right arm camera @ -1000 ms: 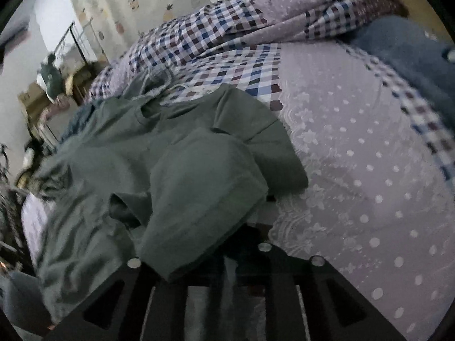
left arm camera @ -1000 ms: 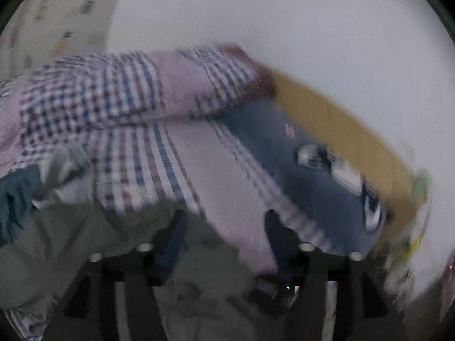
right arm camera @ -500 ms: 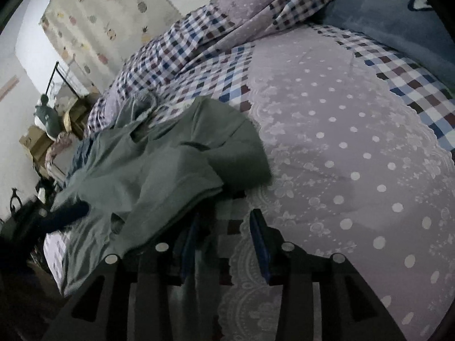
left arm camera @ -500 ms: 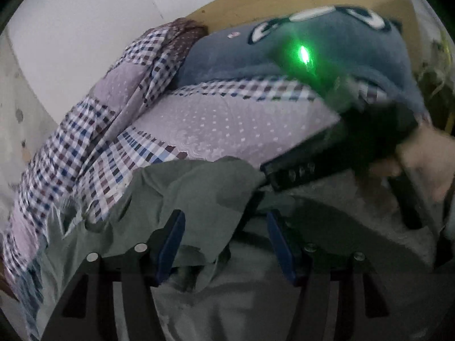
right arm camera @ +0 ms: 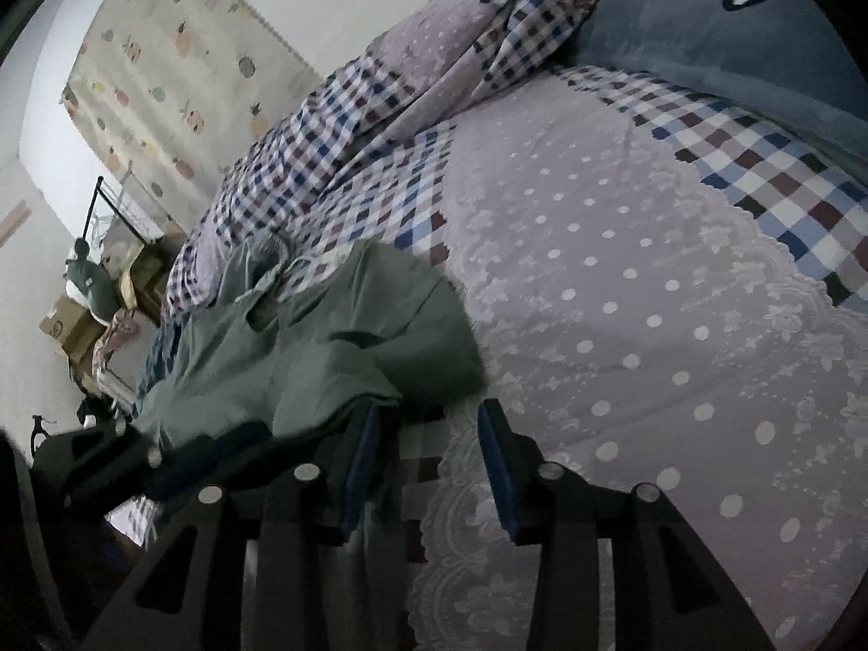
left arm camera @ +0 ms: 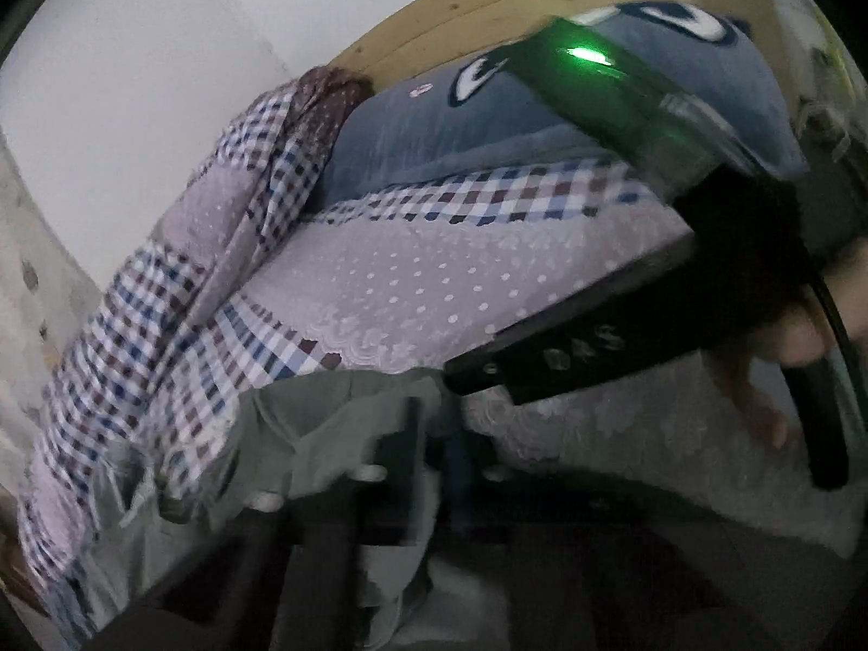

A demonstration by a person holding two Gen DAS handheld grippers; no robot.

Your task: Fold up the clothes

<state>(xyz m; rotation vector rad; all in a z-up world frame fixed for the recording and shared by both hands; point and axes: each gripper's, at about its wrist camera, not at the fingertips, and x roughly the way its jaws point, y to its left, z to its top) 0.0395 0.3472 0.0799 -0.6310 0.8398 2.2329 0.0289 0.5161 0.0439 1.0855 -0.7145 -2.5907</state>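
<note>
Grey-green cotton garment [right arm camera: 304, 358], prob. a T-shirt, lies bunched on the bed [right arm camera: 651, 325], partly doubled over itself w/ one flap thrown across the body; edges don't line up, so not a neat fold as it lies. It sits toward the near-left of the lilac dotted bedsheet, its far part overlapping the checked quilt [right arm camera: 336, 125] ridge along the wall side.

Left gripper [left arm camera: 434, 455]: jaws look drawn close together w/ a fold of the garment [left arm camera: 325, 434] at them. Blurred view, but cloth drapes over & between them, so I judge it pinching an edge; the low hold lets the cloth drag flat across the sheet rather than lift.

Right gripper [right arm camera: 428, 461]: jaws parted, nothing between them, just bedsheet lace & check showing in the gap. It sits just beside the garment's right edge, the left jaw touching or nearly touching the cloth; likely placed to catch that hem next or having just let it go, can't tell which.

Blue pillow [right arm camera: 732, 49] at the headboard end, well apart from the work.
</note>
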